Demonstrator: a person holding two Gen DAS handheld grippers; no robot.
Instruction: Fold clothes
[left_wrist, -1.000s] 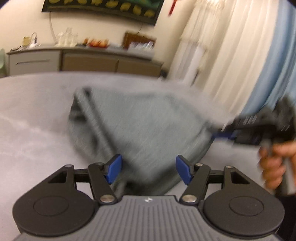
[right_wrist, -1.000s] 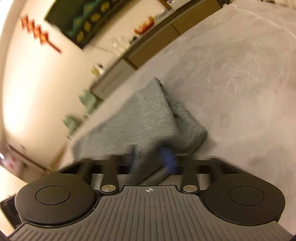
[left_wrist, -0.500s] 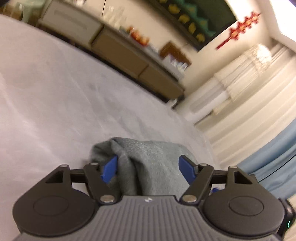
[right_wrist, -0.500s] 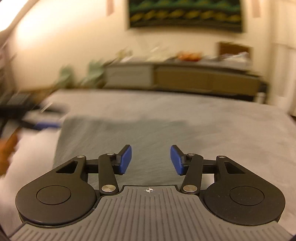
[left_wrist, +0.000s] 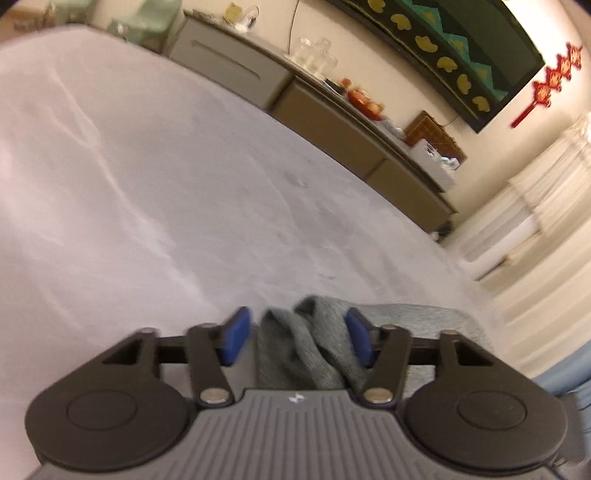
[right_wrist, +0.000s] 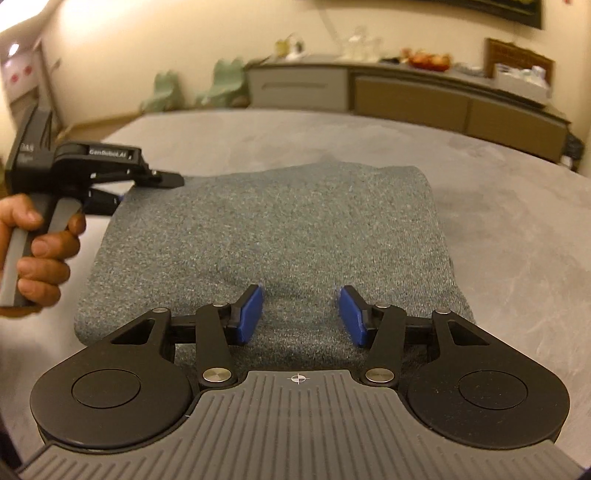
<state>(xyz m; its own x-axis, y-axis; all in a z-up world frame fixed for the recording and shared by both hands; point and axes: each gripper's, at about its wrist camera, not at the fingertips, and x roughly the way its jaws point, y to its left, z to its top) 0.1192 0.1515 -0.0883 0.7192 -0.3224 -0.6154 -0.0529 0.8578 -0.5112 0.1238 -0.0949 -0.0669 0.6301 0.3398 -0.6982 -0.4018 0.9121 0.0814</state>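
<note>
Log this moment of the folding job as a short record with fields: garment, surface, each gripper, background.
garment: grey knit garment, folded into a rough rectangle, lying flat
surface: grey bed cover, garment resting on it
right gripper: open, blue fingers apart above the garment's near edge, nothing pinched
left gripper: jaws have just been closing; a bunched fold of the garment sits between the fingers, a gap showing on one side
left hand: wrapped around the gripper handle at the garment's far left corner
background: low sideboard along the wall
</note>
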